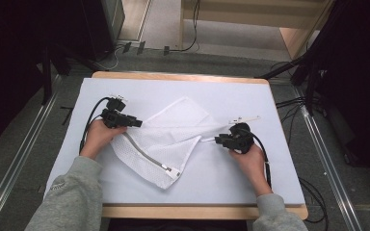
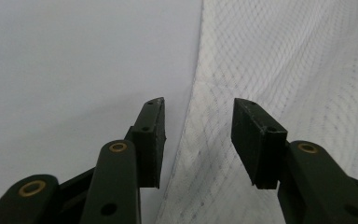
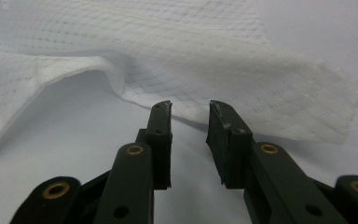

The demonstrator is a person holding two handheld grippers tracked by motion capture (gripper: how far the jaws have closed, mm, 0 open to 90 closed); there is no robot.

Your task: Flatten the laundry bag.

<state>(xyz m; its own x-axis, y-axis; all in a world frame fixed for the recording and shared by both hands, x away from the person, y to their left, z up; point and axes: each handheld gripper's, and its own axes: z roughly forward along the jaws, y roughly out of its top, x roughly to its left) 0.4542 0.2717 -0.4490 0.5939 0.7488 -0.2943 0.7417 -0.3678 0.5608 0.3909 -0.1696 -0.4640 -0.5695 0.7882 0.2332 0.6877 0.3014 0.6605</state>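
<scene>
Mesh bag (image 1: 171, 132), white with a zipper (image 1: 147, 156) along its near-left edge, lies crumpled and partly folded at the middle of the white table (image 1: 250, 178). At its left edge the left gripper (image 1: 136, 123) points right; in the left gripper view its jaws stand wide apart with the bag's edge (image 2: 193, 140) running between them, not pinched. At the bag's right corner the right gripper (image 1: 220, 140) points left; in the right gripper view its jaws are narrowly parted, just short of the bag's raised hem (image 3: 186, 114). Each gripper sits in a hand, grey sleeves (image 1: 70, 197) entering from below.
</scene>
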